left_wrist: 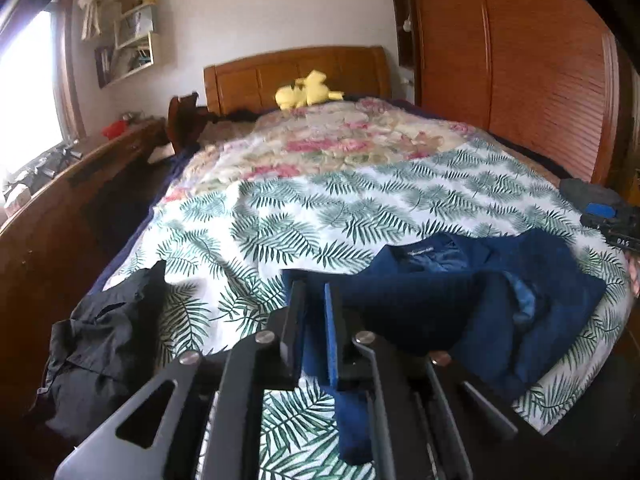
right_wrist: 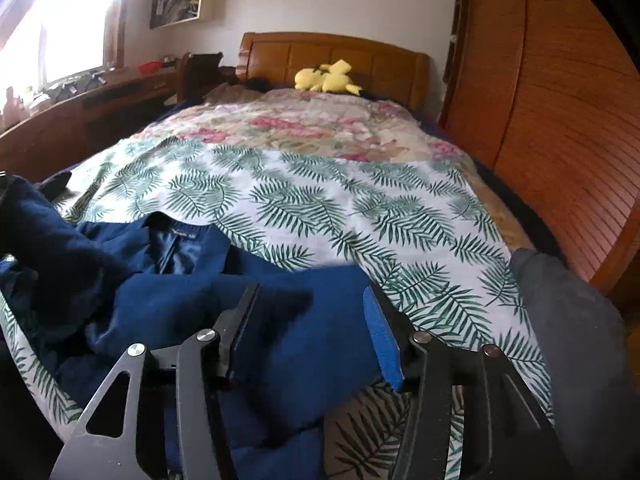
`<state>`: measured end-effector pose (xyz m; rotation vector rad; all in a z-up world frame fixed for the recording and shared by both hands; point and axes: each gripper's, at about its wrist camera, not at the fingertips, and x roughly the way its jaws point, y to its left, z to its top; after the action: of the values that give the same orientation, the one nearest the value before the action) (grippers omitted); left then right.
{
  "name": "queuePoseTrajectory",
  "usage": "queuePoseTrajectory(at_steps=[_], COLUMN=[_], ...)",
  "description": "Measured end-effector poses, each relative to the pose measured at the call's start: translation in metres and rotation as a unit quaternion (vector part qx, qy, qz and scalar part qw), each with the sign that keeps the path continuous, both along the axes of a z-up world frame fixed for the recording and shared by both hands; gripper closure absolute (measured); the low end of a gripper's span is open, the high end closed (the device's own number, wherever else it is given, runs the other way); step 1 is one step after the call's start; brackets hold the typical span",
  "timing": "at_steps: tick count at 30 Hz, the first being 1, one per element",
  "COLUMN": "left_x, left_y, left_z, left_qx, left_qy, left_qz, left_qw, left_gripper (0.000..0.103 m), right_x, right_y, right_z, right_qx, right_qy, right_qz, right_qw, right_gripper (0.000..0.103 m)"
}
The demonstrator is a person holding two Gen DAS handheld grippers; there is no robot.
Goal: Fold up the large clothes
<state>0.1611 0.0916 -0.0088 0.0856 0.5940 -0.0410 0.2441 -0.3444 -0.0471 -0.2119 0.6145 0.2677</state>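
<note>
Loosely rumpled navy jacket (right_wrist: 280, 340) shows satin lining

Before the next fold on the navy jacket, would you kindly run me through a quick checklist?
1. Left tongs closed on the navy jacket: ok, cloth sits pinched between the pads.
2. Right tongs gripping: not ok, open, jaws spread above the jacket.
3. Jacket flat: not ok, bunched, collar and lining exposed.
4. Room on the leaf-print cover beyond the jacket: ok.
5. Black garment apart from the jacket: ok.
6. Sleeve positions: cannot tell.
</note>
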Motion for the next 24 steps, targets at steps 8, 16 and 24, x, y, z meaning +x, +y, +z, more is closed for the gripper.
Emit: queuePoseTrajectory(at_steps=[8,16,24], left_x=[-0.026,-0.026,-0.008], left_y=[-0.018,-0.033,-0.024], left_z=[-0.014,-0.045,-0.065], left_qx=[-0.035,-0.048,-0.062], left_qy=[0.004,0.015,0.019], left_qz=[-0.036,-0.040,-0.037], left_qw=[0.9987,0.9979,0.9972], left_gripper=[0.088,0.087,0.087], right_x=[-0.034,-0.053,-0.047], right_y=[0.042,0.095,0.122], right_z=[-0.010,-0.046,-0.069], right_qx=[-0.002,-0.006,-0.014], right_qy=[0.014,0.055,0.078], right_qz=[0.078,0.144,0.159], right_qw=[0.997,0.988,0.984], right_gripper=[0.048,0.048,0.042])
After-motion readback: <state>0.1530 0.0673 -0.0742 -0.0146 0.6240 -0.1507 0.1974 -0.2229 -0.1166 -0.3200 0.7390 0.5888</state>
